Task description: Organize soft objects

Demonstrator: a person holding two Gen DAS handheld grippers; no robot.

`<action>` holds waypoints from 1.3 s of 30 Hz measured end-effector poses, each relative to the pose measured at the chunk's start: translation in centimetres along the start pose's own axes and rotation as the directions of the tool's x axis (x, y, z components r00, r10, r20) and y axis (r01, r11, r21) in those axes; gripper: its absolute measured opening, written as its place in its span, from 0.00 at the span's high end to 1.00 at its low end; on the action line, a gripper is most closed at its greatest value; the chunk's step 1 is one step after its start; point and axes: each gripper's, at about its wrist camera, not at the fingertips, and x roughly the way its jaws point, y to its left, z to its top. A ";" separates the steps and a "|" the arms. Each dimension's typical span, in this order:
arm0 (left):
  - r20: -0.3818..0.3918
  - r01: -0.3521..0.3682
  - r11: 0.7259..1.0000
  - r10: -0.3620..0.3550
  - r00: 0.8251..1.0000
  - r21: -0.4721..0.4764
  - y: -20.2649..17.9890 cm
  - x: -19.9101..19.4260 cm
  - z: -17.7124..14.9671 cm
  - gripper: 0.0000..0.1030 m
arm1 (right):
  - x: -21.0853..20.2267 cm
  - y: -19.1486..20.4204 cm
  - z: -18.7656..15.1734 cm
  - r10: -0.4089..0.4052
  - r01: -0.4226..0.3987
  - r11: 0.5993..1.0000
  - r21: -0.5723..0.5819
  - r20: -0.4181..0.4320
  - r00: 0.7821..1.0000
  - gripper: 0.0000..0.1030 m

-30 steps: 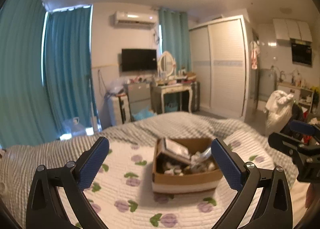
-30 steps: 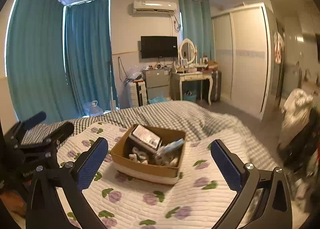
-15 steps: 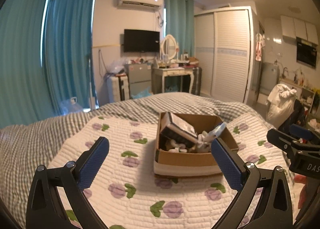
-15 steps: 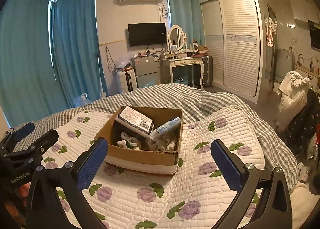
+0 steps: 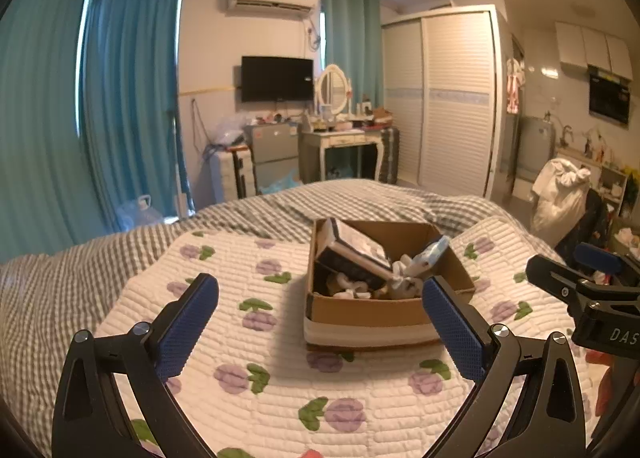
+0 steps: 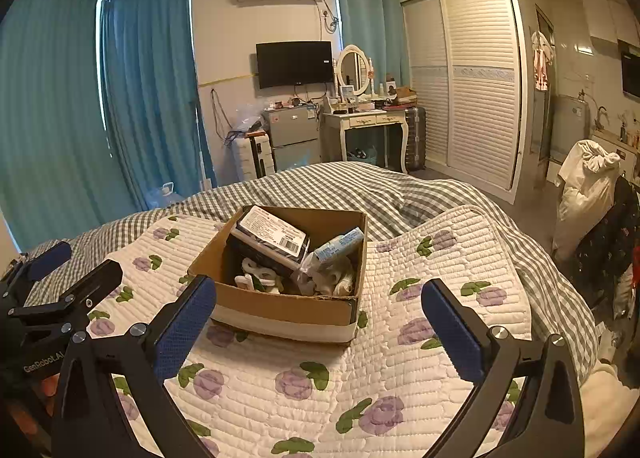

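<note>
- The left gripper (image 5: 320, 300), black-framed with blue textured pads, hovers above the white quilted bedspread with purple flowers (image 5: 240, 338); its jaws are spread wide with nothing between them.
- The right gripper (image 6: 319, 302), of the same build, hovers over the same bedspread with its jaws equally wide apart and holding nothing.
- The open brown cardboard box with a white band around its base (image 5: 360, 312) sits on the bedspread ahead of both grippers, touched by neither.
- In the right wrist view the box (image 6: 288, 308) lies just beyond the gripper's left pad.
- Inside the box, a dark flat packet with a white barcode label (image 6: 274, 236) leans tilted against the left wall.
- A light blue and white tube-shaped pack (image 6: 339, 244) rests slanted toward the right wall of the box.
- White soft items (image 6: 260, 278) lie bunched on the box floor; what exactly they are cannot be told.
- A grey-and-white checked blanket (image 6: 340, 185) lies beyond the bedspread, behind the box.
- Each gripper appears at the edge of the other's view, on either side of the box.
</note>
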 end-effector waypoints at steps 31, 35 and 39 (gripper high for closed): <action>0.000 -0.012 1.000 0.012 1.000 0.004 0.2 -0.2 0.1 0.00 | 0.0 0.1 -0.4 -0.016 0.016 1.000 -0.012 -0.004 1.000 0.00; -0.001 -0.011 1.000 0.011 1.000 0.003 0.2 -0.2 0.1 0.00 | 0.0 0.1 -0.5 -0.017 0.017 1.000 -0.012 -0.003 1.000 0.00; 0.001 -0.011 1.000 0.011 1.000 0.004 0.1 -0.2 0.1 0.00 | 0.0 0.1 -0.5 -0.015 0.015 1.000 -0.012 -0.005 1.000 0.00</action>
